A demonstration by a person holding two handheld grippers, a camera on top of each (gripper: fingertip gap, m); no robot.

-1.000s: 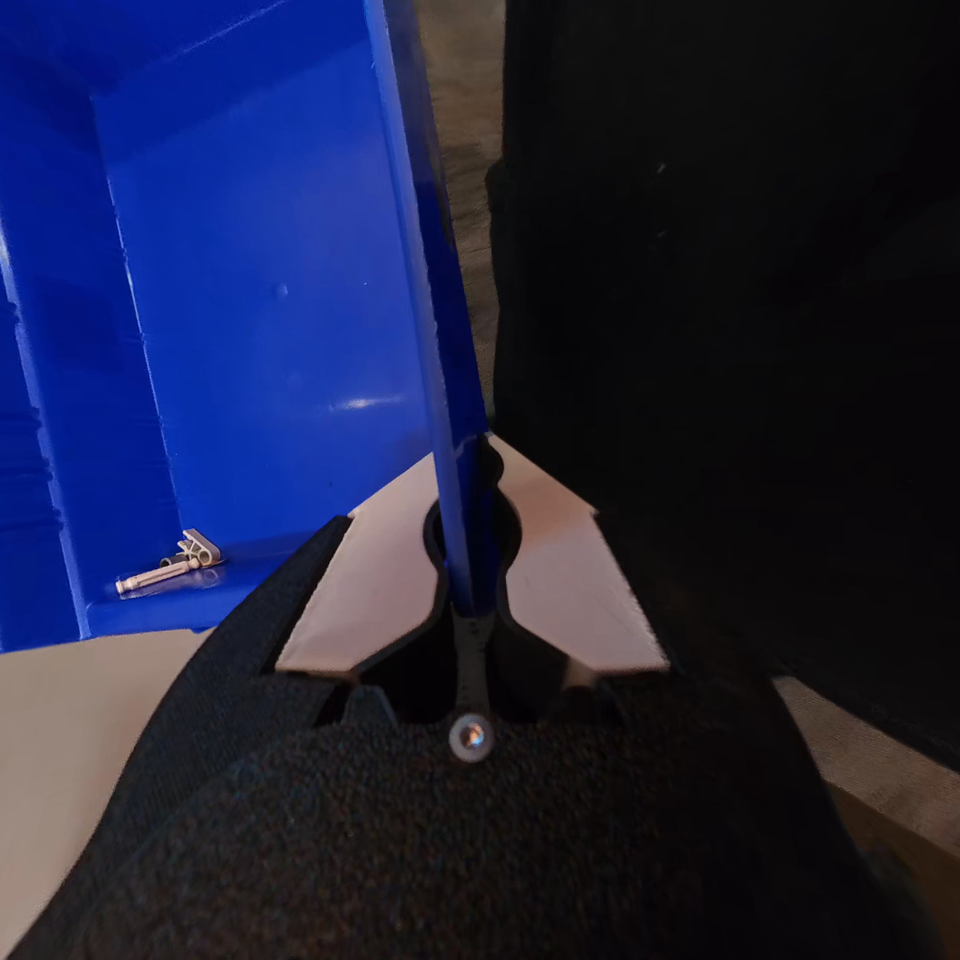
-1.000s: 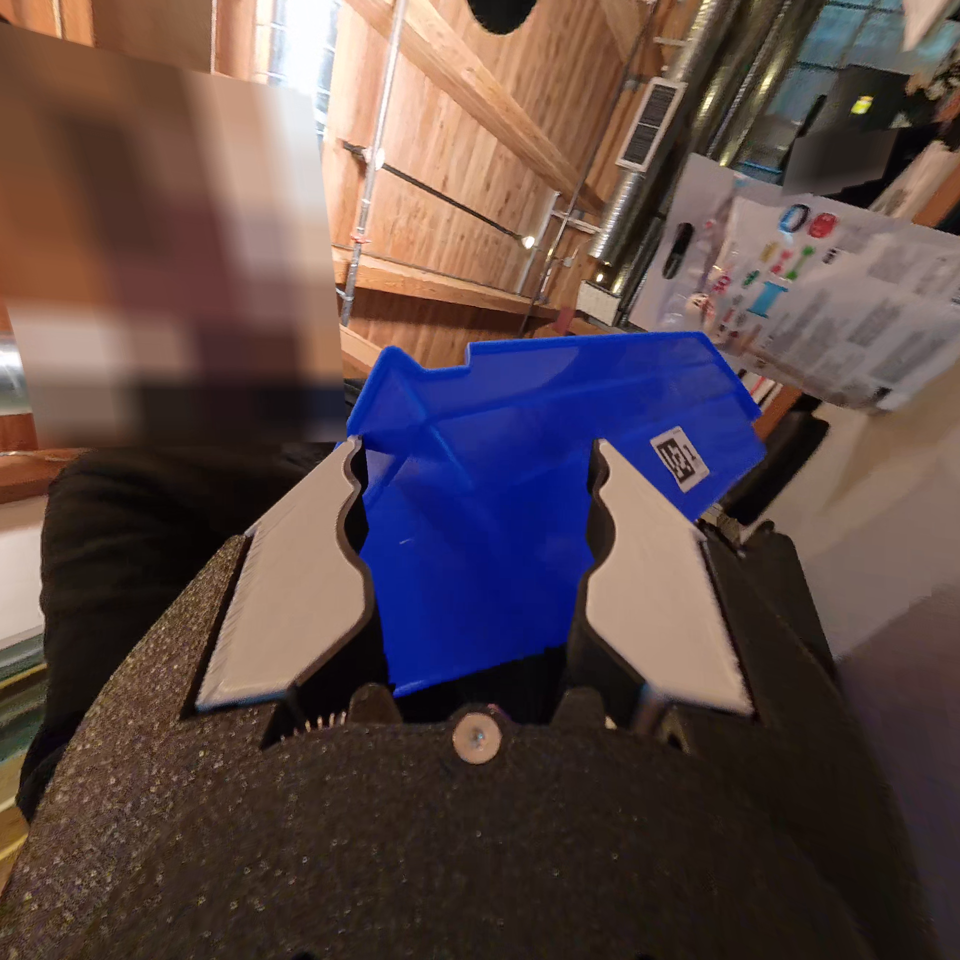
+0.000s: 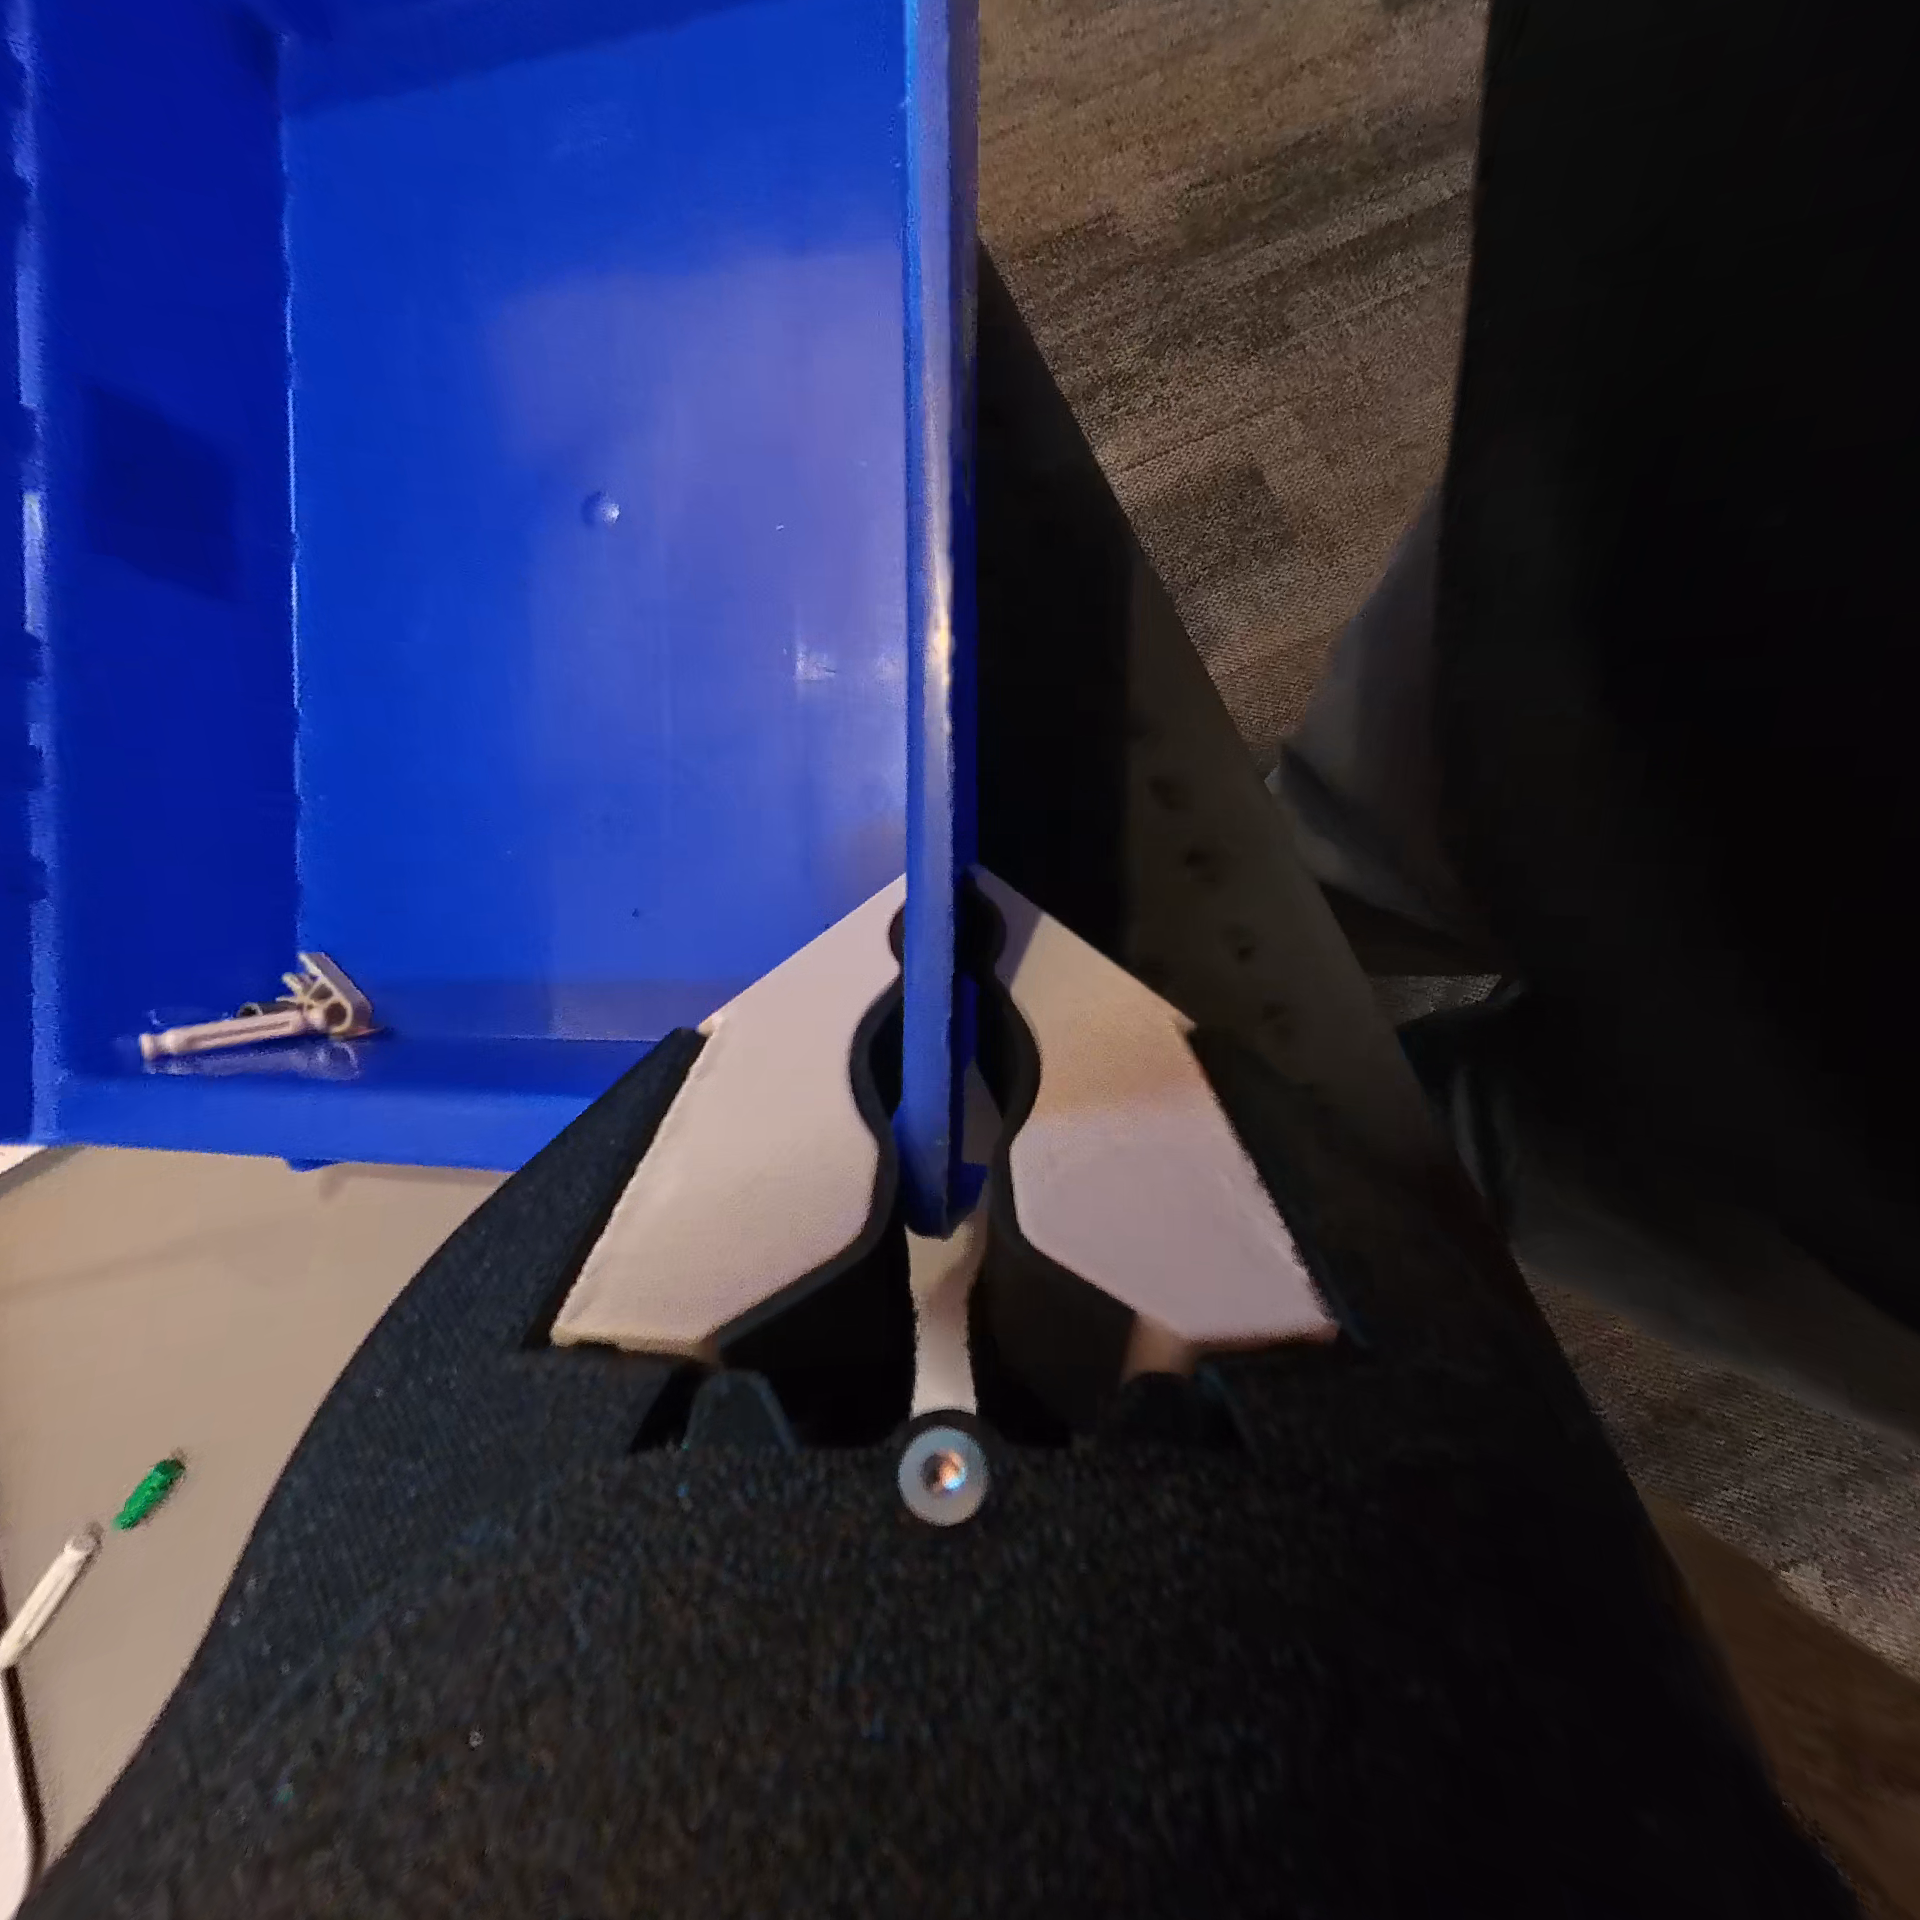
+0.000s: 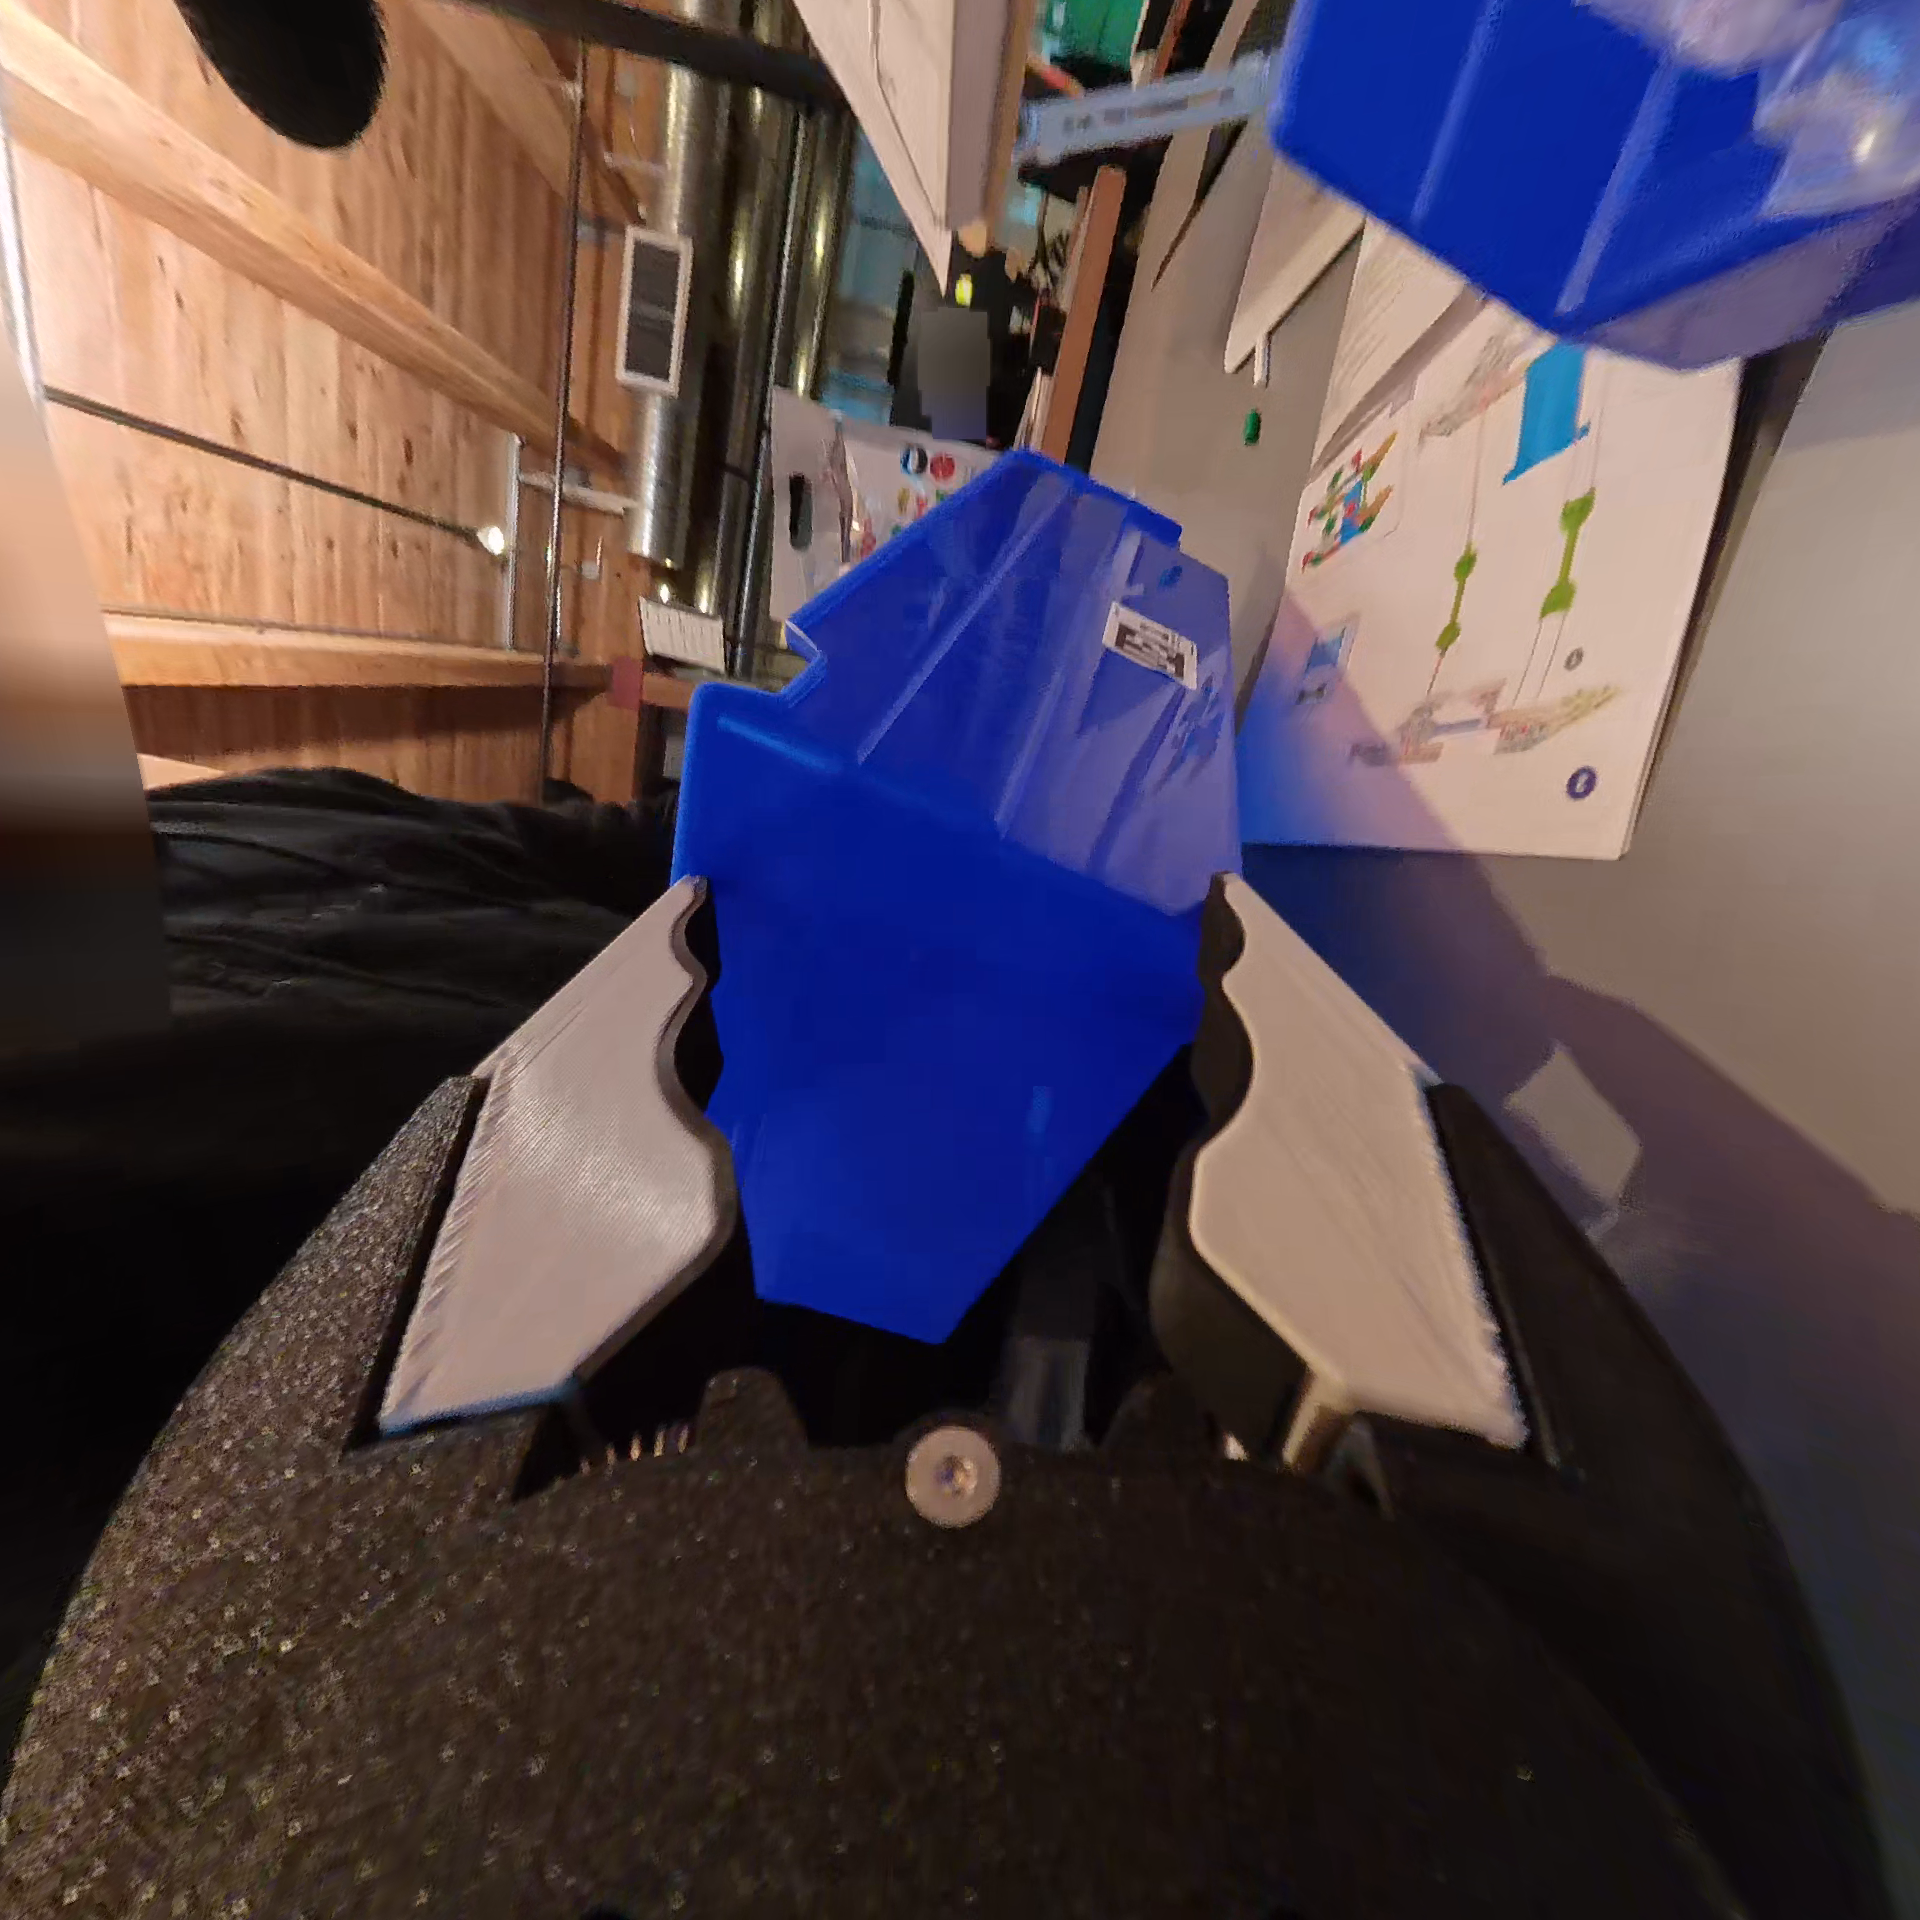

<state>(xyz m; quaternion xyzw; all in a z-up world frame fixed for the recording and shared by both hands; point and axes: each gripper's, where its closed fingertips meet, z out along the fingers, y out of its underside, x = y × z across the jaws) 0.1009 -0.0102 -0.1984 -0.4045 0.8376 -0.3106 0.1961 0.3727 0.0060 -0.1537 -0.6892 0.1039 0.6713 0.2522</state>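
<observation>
1. left wrist view: the left gripper (image 3: 940, 1049) was clamped on the side wall of the blue bin (image 3: 582, 582), its two pale fingers (image 3: 769, 1153) pinching the wall edge between them. against a second earlier, the wall stood more upright in the picture and the bin floor filled more of it.
2. inside the bin, in the near corner, lay one small grey part (image 3: 265, 1013), in the same corner as before. on the pale table (image 3: 156, 1288) two bits had come into sight: one green piece (image 3: 149, 1493) and one white pin (image 3: 47, 1595). dark cloth (image 3: 1714, 520) blocked the right side, with carpet (image 3: 1195, 260) behind.
3. right wrist view: the right gripper (image 4: 961, 914) had its jaws spread apart, with the blue bin (image 4: 956, 987) between them; i couldn't tell whether they touched it. the bin had turned since before, its labelled wall now facing up-right.
4. a second blue bin (image 4: 1538, 156) had appeared top right, blurred. one instruction sheet (image 4: 1475, 623) hung behind.
</observation>
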